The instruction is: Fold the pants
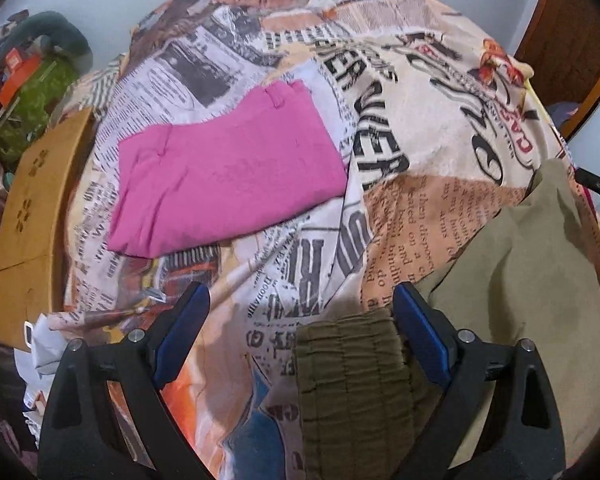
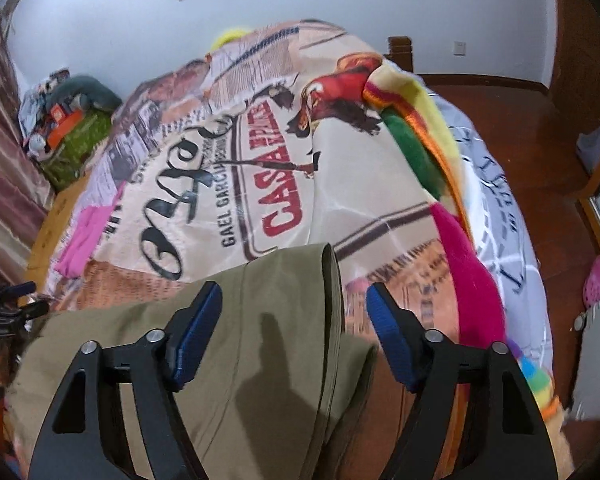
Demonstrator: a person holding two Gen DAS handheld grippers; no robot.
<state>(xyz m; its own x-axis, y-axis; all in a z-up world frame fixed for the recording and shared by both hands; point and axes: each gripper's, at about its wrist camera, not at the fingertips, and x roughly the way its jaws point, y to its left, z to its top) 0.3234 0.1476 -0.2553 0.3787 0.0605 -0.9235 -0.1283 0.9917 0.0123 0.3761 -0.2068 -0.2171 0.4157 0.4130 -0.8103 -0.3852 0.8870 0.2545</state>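
- On the bed, over a bedspread printed like old newspaper, lie the olive pants; they sit at the near edge, spread across the lower part of both views.
- The left gripper points steeply down with its jaws wide apart. The gathered elastic waistband lies between them, close against the right-hand blue pad; the other pad is clear of the cloth, so nothing is pinched.
- The right gripper also stands open. The folded hem of a pant leg rises between its jaws, nearer the left-hand pad, and neither pad presses on it.
- A folded pink garment rests flat on the bedspread beyond the left gripper, well apart from the olive pants.
- A brown cardboard box stands just beside the bed on the left side, with crumpled white bags at its near end.
- Farther back on that side is a cluttered heap with a green cover and an orange box on top.
- At the bed's right edge a bright striped fleece blanket in pink, green and yellow shows from under the bedspread, over a white sheet with lettering.
- Beyond that are the reddish wooden floor and a pale wall.
- The other gripper shows as a dark shape at the left edge of the right wrist view.
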